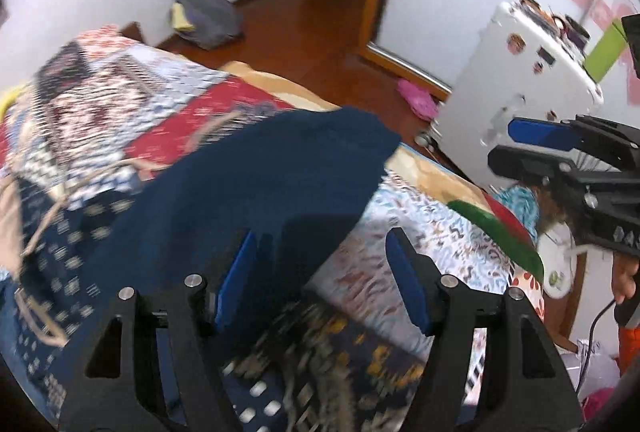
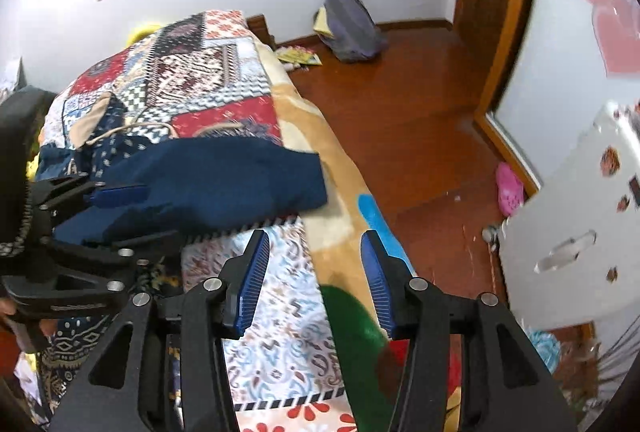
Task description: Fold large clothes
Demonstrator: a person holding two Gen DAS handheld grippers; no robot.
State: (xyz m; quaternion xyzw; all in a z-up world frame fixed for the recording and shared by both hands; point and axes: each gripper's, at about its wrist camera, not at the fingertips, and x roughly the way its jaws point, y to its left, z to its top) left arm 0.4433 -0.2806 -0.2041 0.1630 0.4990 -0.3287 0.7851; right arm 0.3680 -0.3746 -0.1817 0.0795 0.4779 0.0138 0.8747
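Navy cotton garment (image 2: 208, 176) lies partly folded at patchwork-quilted bed's (image 2: 192, 80) edge; left gripper (image 1: 320, 272) and right gripper (image 2: 312, 272) agape, empty; final folds remain.

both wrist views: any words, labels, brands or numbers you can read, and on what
None can be read.
White cabinet: stickers on its side, too small and blurred to make out any writing.
Packet on the floor by the bed: printed, but too small to read.
Left gripper: pale marks along its body, too small to read.
Patchwork bedspread: only patterns, no words.
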